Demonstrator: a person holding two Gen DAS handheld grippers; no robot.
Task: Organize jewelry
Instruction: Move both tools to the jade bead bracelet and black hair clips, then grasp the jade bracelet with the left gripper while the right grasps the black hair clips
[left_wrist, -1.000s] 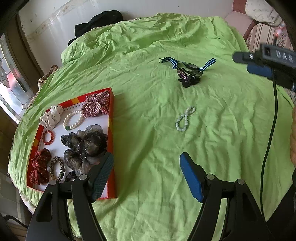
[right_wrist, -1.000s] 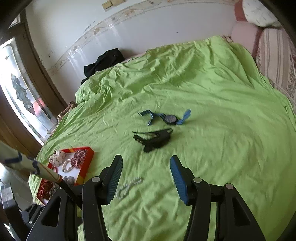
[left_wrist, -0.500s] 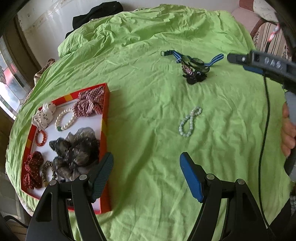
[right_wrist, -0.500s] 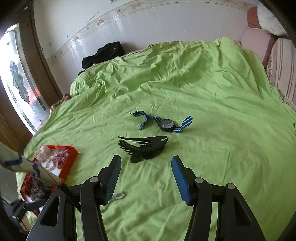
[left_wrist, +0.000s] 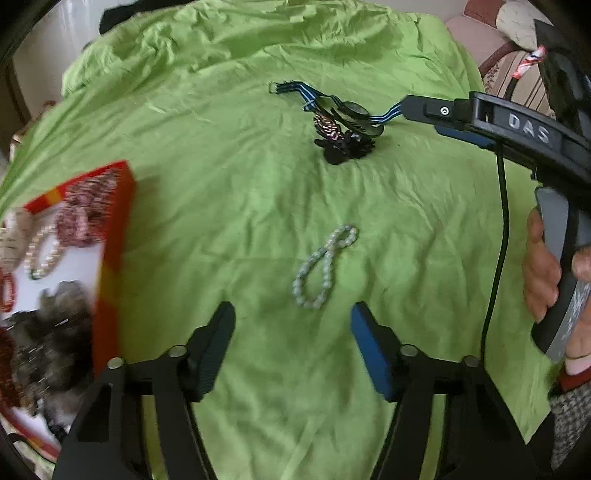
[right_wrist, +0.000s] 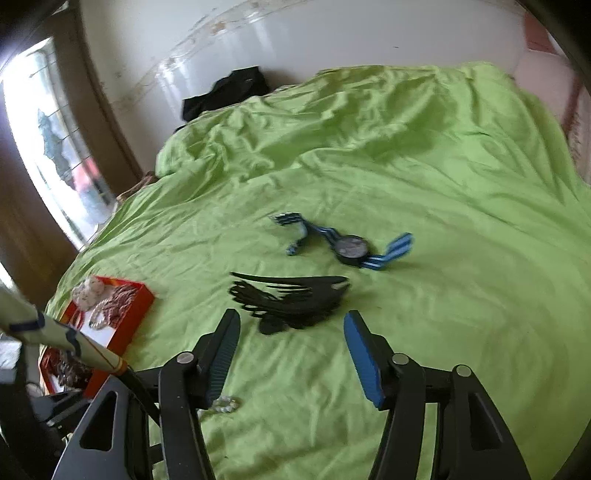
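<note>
On the green bedspread, three loose pieces are counted: one pale bead bracelet, one black hair claw and one blue-striped watch. One red tray is seen, in which one pearl bracelet, one red bead bracelet and several scrunchies, too blurred to be counted exactly, are held.
</note>
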